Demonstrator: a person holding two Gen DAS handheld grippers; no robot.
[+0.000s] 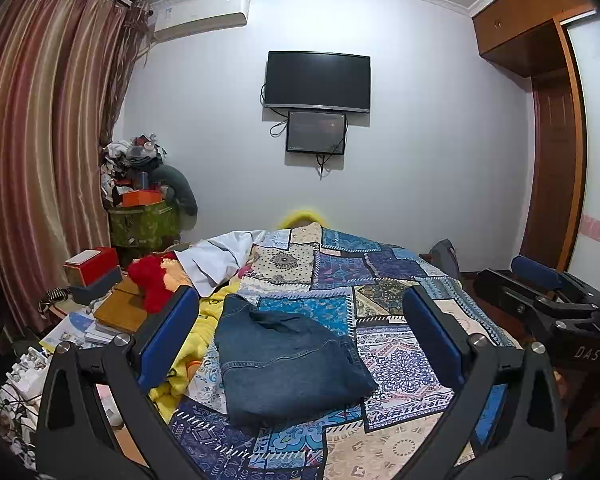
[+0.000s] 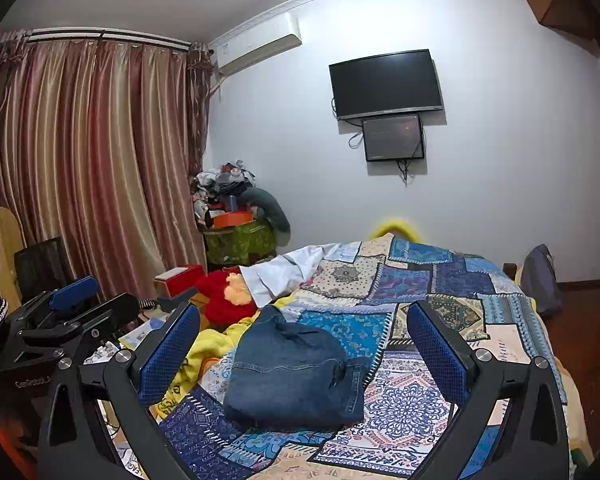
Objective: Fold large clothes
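Denim garment (image 1: 288,364) lies folded in a compact bundle on the patchwork bedspread (image 1: 400,364); my left gripper (image 1: 300,332) and right gripper (image 2: 304,340) hover with jaws released, so folding looks finished.

- Left gripper (image 1: 300,328): jaws spread wide apart, nothing between them. Both blue pads face inward; the left pad (image 1: 168,340) and the right pad (image 1: 432,336) sit at matching height, so the tool is held level and pointed forward into the scene.
- Right gripper (image 2: 304,336): jaws likewise spread wide, gripping nothing. Its blue-padded fingers (image 2: 168,352) stand symmetric about the view centre, level, pointed forward.
- Relative position: each tool appears in the other's camera. The right gripper shows at the right edge of the left wrist view; the left gripper shows at the left edge of the right wrist view. The two are side by side and apart, not touching.
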